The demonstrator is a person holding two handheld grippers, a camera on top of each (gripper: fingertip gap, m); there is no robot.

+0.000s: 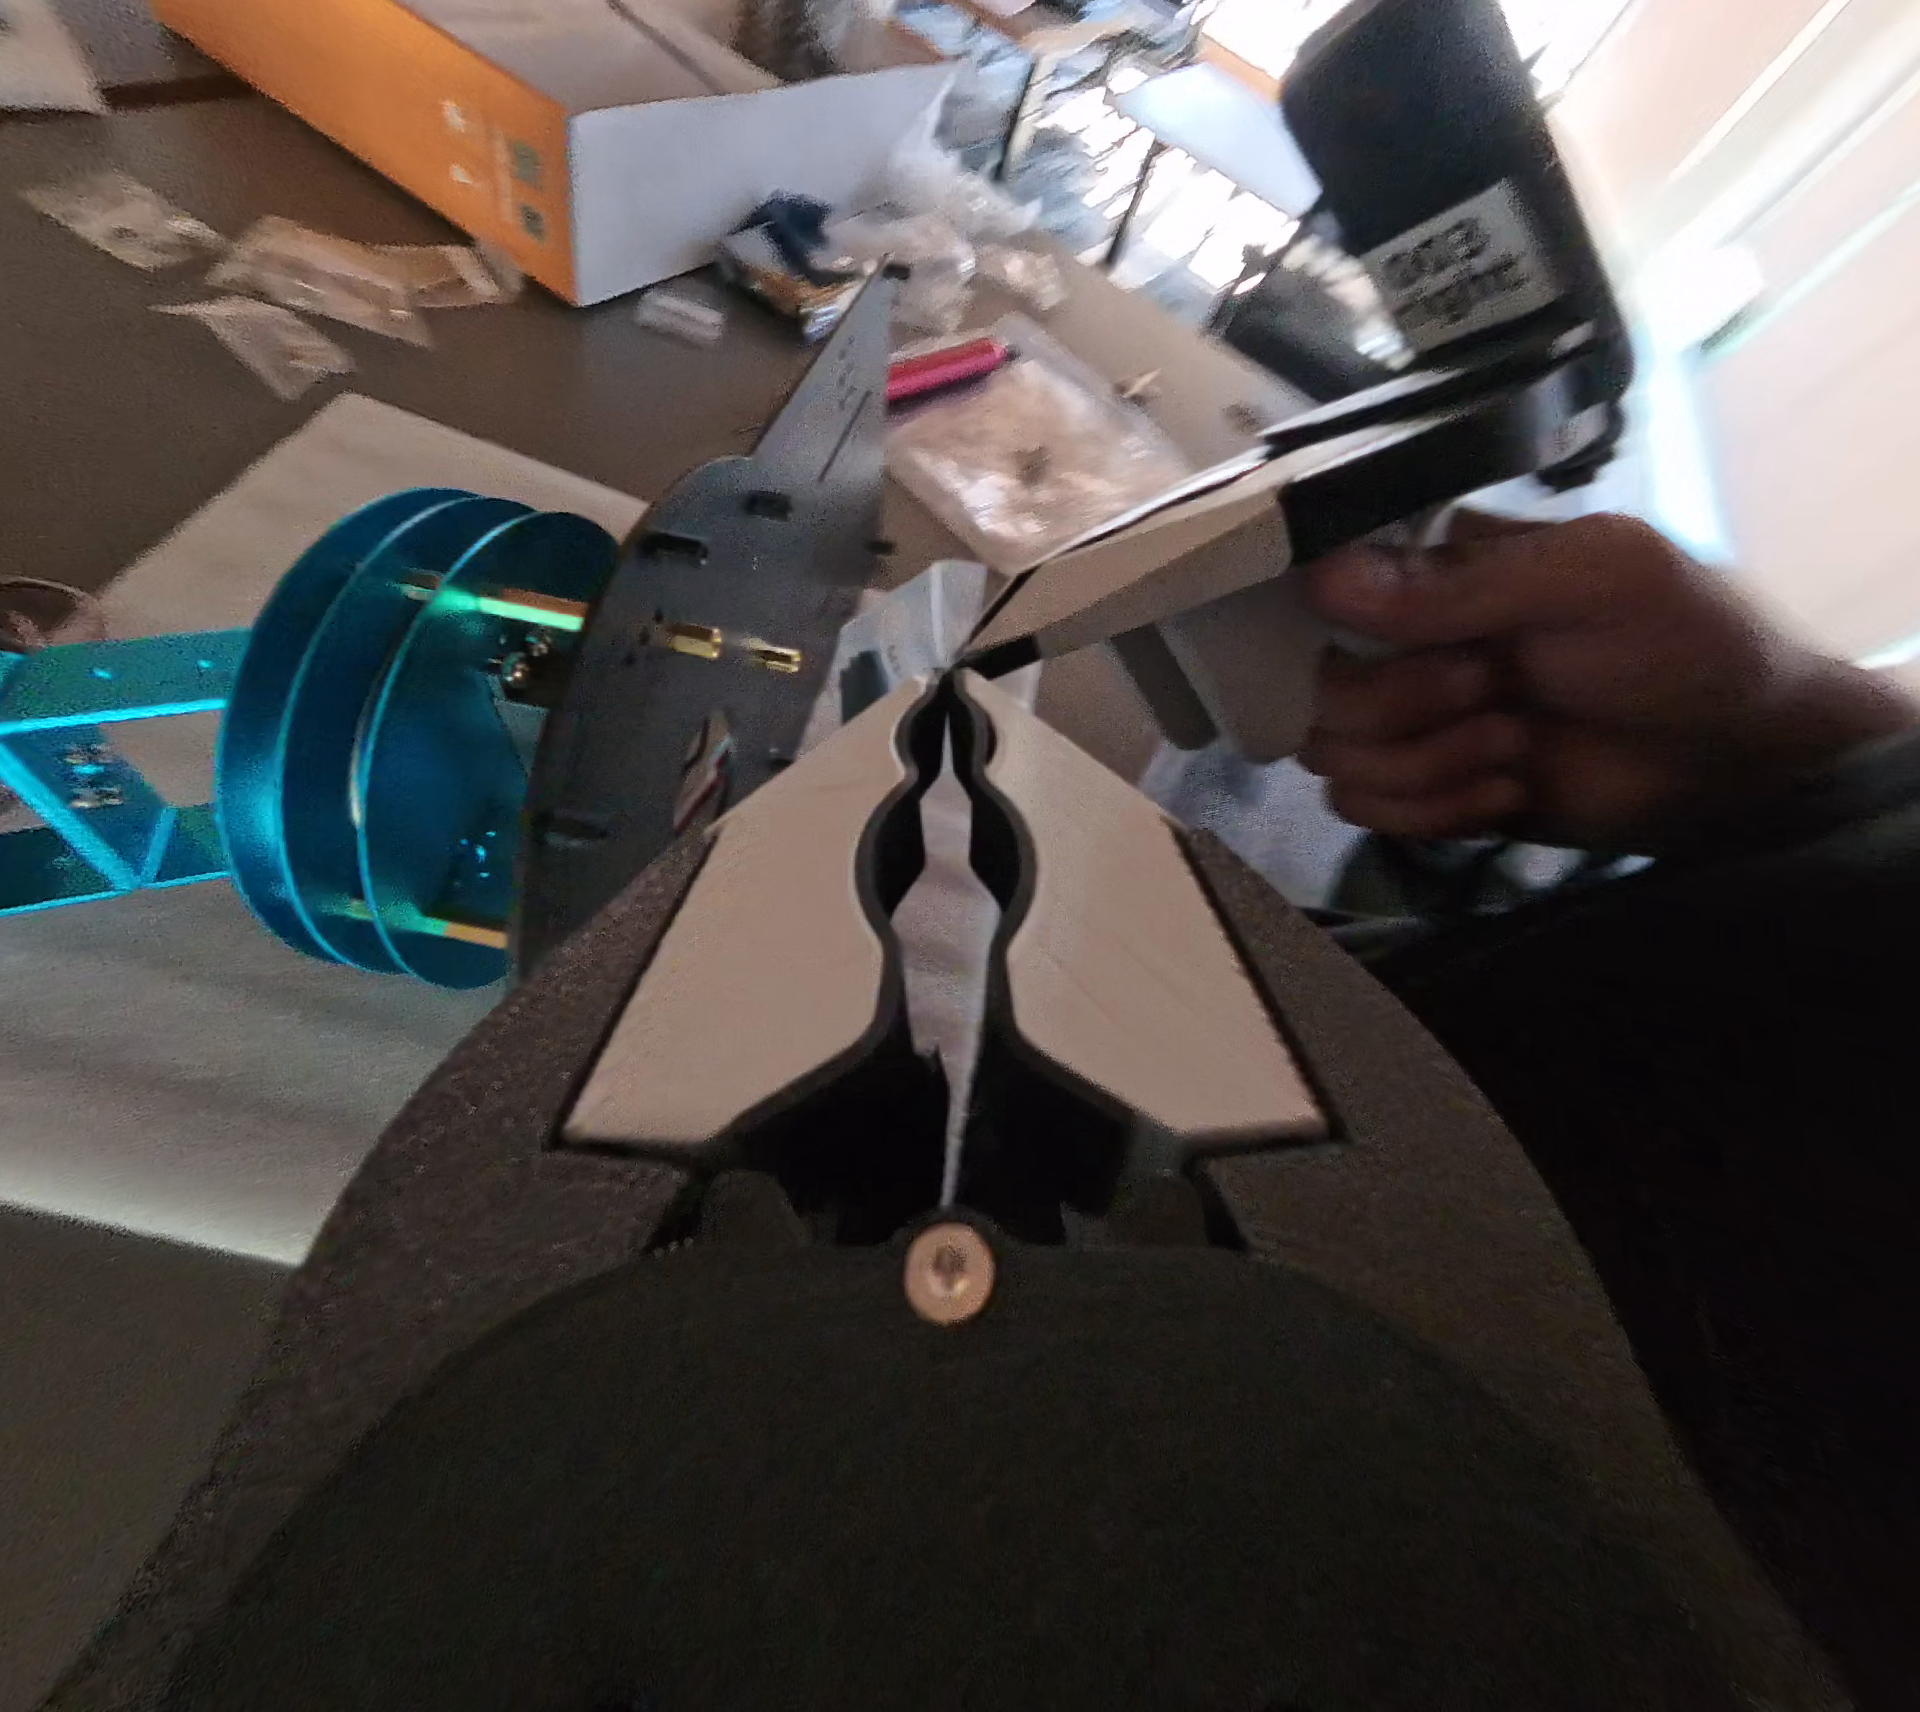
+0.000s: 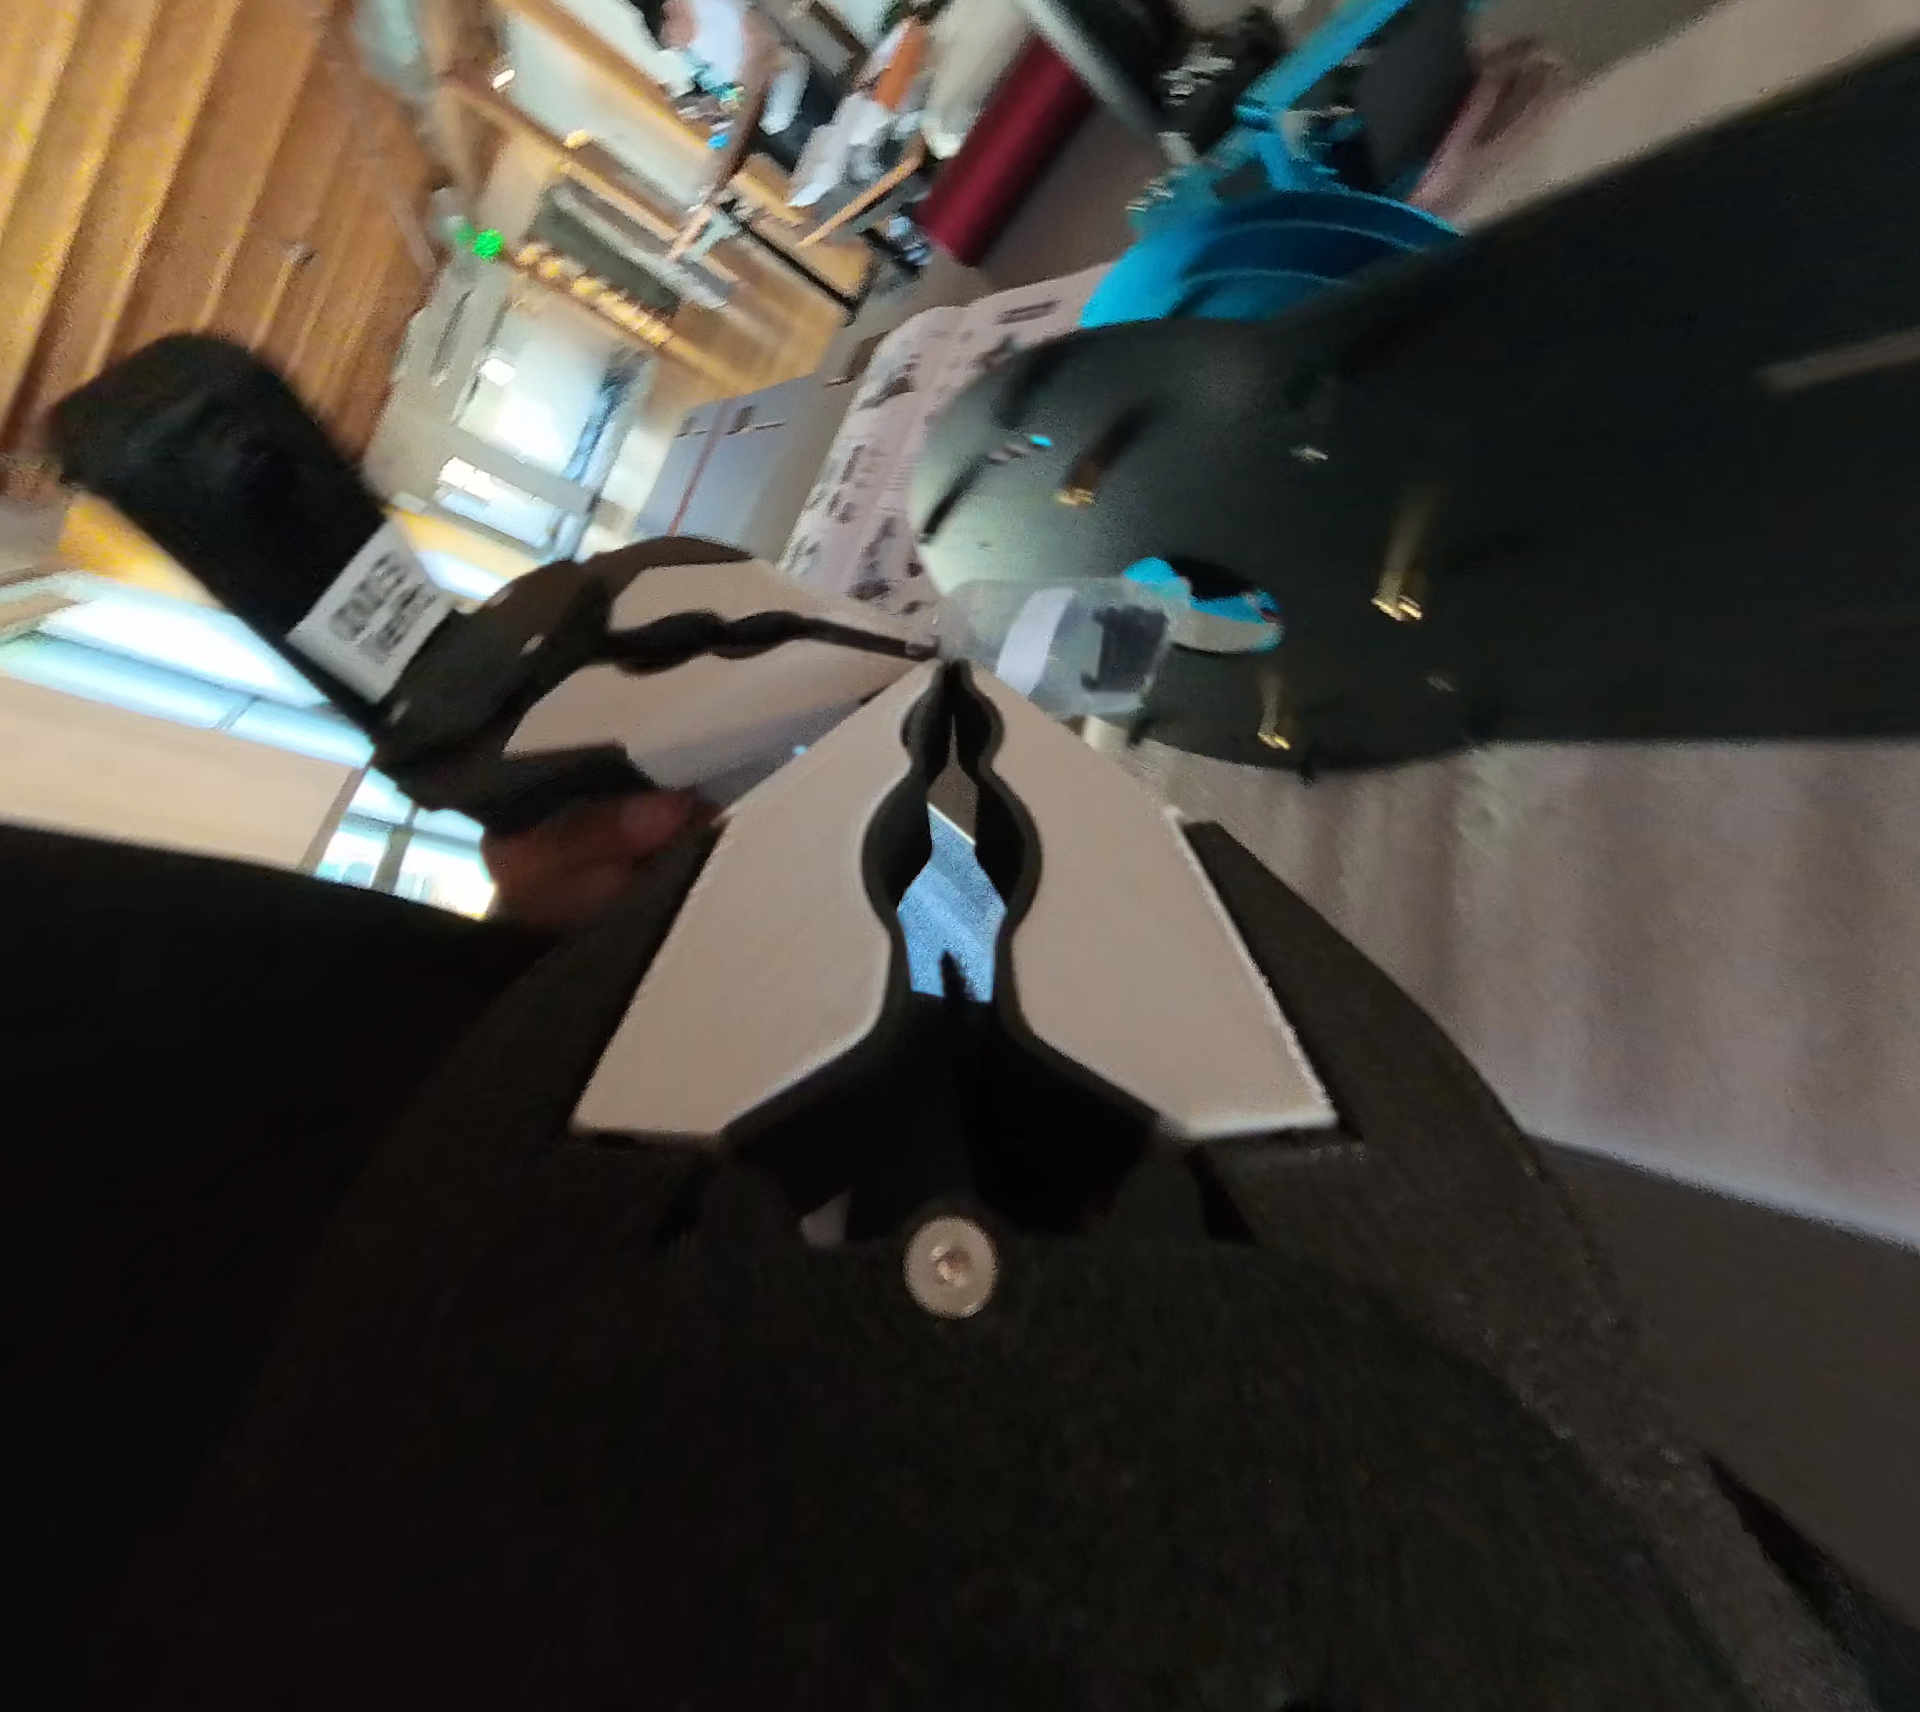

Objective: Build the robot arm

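A small clear plastic bag (image 2: 1070, 644) with a white label and dark small parts inside hangs in the air between my two grippers. My right gripper (image 2: 948, 675) is shut, pinching the bag's near corner. My left gripper (image 1: 948, 688) is shut on the same bag (image 1: 914, 623); a thin white strip of it runs back between its fingers. In the left wrist view the right gripper (image 1: 977, 656) comes in from the right, held by a hand (image 1: 1558, 675), tip to tip with the left. In the right wrist view the left gripper (image 2: 904, 646) comes in from the left.
Just behind the bag stands a black plate (image 1: 727, 623) with brass standoffs, joined to blue discs (image 1: 416, 727) and a blue frame, on a white sheet (image 1: 208, 1039). An open orange-and-white box (image 1: 343, 31), loose small bags (image 1: 281, 301) and a pink object (image 1: 945, 374) lie farther back.
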